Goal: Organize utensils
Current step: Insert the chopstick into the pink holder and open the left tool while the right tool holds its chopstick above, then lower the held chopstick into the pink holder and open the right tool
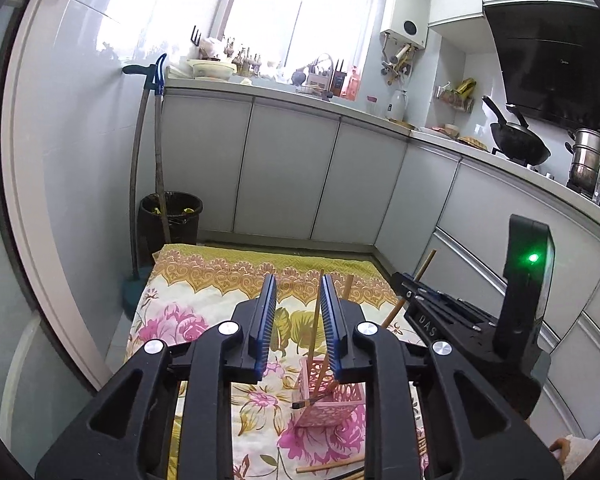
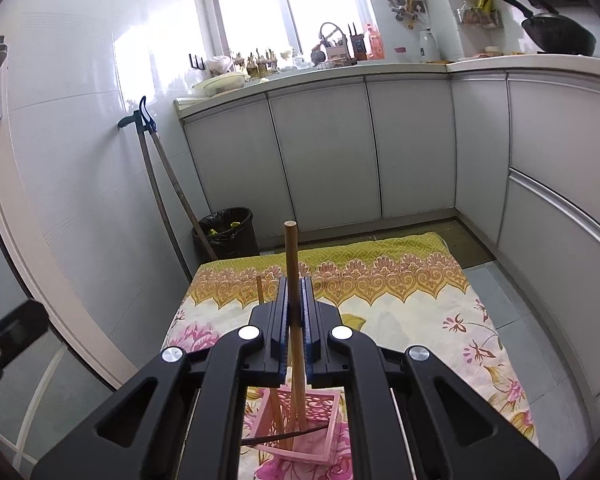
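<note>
The right claw [image 2: 295,312] is clamped on a wooden chopstick [image 2: 291,248], which stands nearly upright between its blue pads. The lower end of this stick goes down into the pink holder [image 2: 327,412], at 6 o'clock in the right wrist view. Another chopstick [image 2: 259,289] already leans in the holder, a little toward 11 o'clock from the claw.

The left claw [image 1: 298,312] has its jaws apart and holds nothing. Behind its right pad a thin chopstick [image 1: 315,320] stands in the same holder [image 1: 342,402], which rests on the flowered cloth [image 1: 204,276]. More sticks [image 1: 328,466] lie loose on the cloth at 6 o'clock.

The holder looks light and narrow. If the right claw releases while the stick is still tilted, I think the stick may lever the rim and tip the holder over. The left claw is near the standing stick, so a careless move there could knock it out.
</note>
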{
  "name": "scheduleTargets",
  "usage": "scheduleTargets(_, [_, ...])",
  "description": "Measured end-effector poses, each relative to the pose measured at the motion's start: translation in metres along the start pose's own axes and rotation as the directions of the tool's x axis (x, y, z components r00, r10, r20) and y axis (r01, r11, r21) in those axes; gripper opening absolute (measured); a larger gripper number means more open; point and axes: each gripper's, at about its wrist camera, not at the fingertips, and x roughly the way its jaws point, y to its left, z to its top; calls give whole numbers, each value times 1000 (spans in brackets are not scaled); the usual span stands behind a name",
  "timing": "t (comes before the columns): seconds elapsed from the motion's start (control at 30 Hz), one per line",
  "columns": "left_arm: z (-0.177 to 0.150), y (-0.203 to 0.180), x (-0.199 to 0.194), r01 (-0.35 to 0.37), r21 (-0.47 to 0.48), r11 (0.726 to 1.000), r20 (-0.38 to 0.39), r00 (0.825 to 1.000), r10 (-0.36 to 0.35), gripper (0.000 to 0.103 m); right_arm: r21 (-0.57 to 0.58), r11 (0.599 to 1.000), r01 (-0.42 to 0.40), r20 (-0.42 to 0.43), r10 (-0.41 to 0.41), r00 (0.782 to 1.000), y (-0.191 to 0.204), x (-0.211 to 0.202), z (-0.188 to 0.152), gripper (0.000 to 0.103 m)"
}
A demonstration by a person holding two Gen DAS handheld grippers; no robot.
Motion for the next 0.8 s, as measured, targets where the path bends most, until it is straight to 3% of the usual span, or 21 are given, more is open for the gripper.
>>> scheduleTargets(0.13, [-3,5,3,-10,-5,1000,-12,1000,10,24,-8,1000,7,-36,-8,999,6,13,-10,10])
scheduleTargets(0.17, [-4,7,3,-14,-7,1000,-15,1000,14,24,-7,1000,10,-39,-10,999,7,14,-11,21])
scheduleTargets(0.2, [-5,8,4,-14,-11,1000,-18,1000,14,24,-4,1000,12,-36,-13,999,8,14,-11,45])
scheduleTargets(0.23, [-5,10,4,-16,-15,1000,-19,1000,16,25,-3,1000,16,-27,-16,1000,9,12,-11,55])
scheduleTargets(0.27, [-6,11,4,-21,-16,1000,-20,1000,21,25,-5,1000,19,-12,-19,1000,10,9,-10,62])
scheduleTargets(0.33, [-6,12,4,-25,-20,999,-18,1000,25,27,-17,999,33,1,-33,999,13,4,-8,65])
scheduleTargets(0.4, [-6,12,2,-27,-26,999,-12,1000,26,32,-12,999,45,12,-44,999,13,-2,-4,78])
scheduleTargets(0.63, [-2,-7,-9,22,12,1000,20,1000,-22,38,83,991,109,63,-114,991,-12,-36,12,89])
scheduleTargets(0.8, [-4,-41,-18,101,129,987,27,994,-105,55,242,950,199,-56,-192,980,-71,-55,10,93])
